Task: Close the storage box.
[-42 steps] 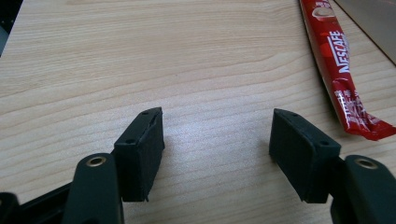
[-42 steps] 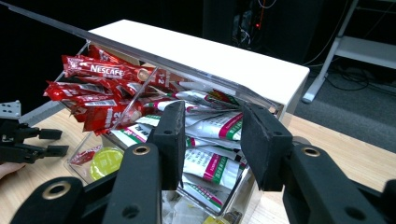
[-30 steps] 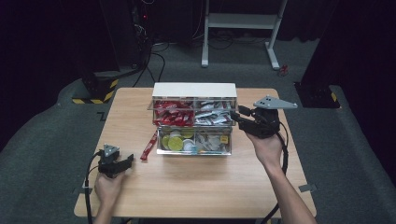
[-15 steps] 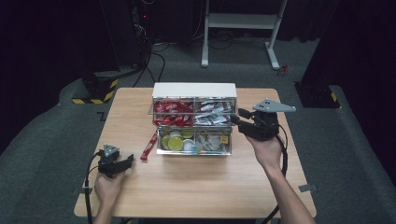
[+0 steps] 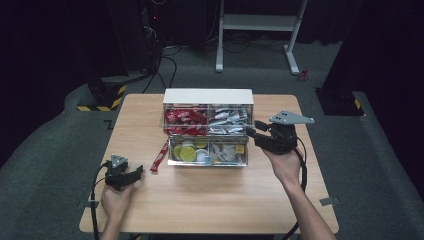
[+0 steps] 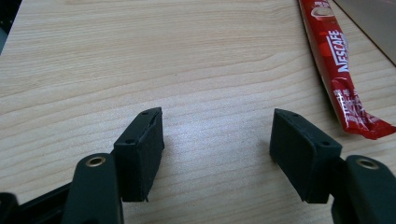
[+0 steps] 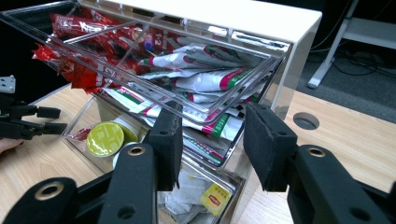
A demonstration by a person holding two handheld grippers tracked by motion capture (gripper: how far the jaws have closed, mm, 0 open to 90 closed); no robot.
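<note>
While the left claw [image 5: 134, 173] rests released on the worktop [image 5: 210, 195], the right claw [image 7: 212, 140] hovers ungripping at the upper drawer's [image 7: 154, 93] corner. The Nescafé stick [image 5: 160, 156] lies lengthwise, pointing toward the drawer unit [image 5: 207, 96].

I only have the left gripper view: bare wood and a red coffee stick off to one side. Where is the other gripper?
Observer: The right gripper is at the right front corner of the upper drawer of a white drawer box, with its jaws apart.
Operator: Is that drawer open?
Observer: Yes, it is pulled out. It holds red packets on the left and white packets on the right.
Operator: Anything below it?
Observer: A lower drawer, also out, holds green-lidded pods and a yellow tea bag.
</note>
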